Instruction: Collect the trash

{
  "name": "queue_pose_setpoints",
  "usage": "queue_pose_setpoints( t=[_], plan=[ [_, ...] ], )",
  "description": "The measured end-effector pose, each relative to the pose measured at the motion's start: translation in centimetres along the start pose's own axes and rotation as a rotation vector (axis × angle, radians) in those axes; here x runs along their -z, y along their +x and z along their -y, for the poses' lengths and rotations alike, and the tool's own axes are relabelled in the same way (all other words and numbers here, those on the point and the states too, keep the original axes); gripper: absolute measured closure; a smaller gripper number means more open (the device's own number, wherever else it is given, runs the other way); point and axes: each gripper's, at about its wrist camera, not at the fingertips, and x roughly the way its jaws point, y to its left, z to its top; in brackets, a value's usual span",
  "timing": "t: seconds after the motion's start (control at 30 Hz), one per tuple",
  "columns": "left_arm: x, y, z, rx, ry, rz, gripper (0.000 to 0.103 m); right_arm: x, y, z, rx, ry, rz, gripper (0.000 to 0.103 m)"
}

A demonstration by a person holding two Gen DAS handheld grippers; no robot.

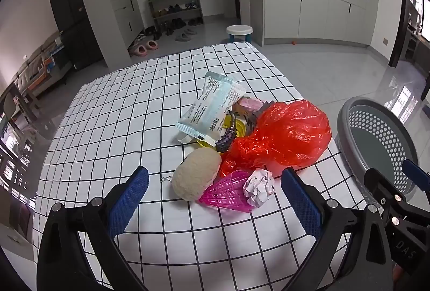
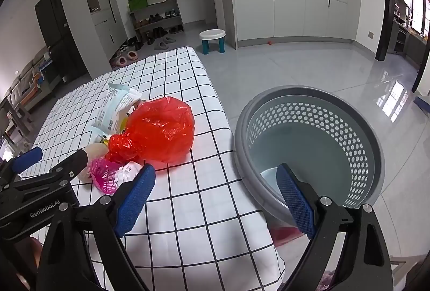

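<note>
Left wrist view gives me the worktop [image 1: 107, 116] first, covered in a white cloth with a black grid. Off its right edge, on the tiled floor, stands the grey perforated basket [image 2: 349, 135], round and open-topped, with something pale lying at its bottom that I cannot make out.

On the cloth, towards the basket side, the trash sits in one loose heap. I see the red plastic bag [image 1: 287, 135] as its biggest piece, puffed and knotted at its lower left. Leaning against it from behind is a white and pale-blue printed packet [image 1: 212, 105], partly over a yellow dish [image 1: 239, 127] and a dark purple strip [image 1: 228, 138]. A pink block [image 1: 251, 104] peeks out beyond the bag. Nearer my grippers lie a beige fuzzy pad [image 1: 196, 173] with a bead chain beside it, a magenta plastic mesh cone [image 1: 228, 194], touching the pad, and a crumpled paper ball [image 1: 259, 186] resting on the cone.

My left gripper [image 1: 215, 202] hovers just short of the heap, jaws spread wide and released, nothing between them. My right gripper [image 2: 215, 197] hangs over the worktop's edge beside the basket, jaws likewise released and empty.
</note>
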Motion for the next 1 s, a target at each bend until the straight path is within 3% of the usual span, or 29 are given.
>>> queue_pose_setpoints(
  t=[1.0],
  plan=[
    [-0.12, -0.05, -0.06, -0.002, 0.005, -0.001, 0.006, -0.22, -0.35, 0.19, -0.004, 0.001, 0.012, 0.016]
  ],
)
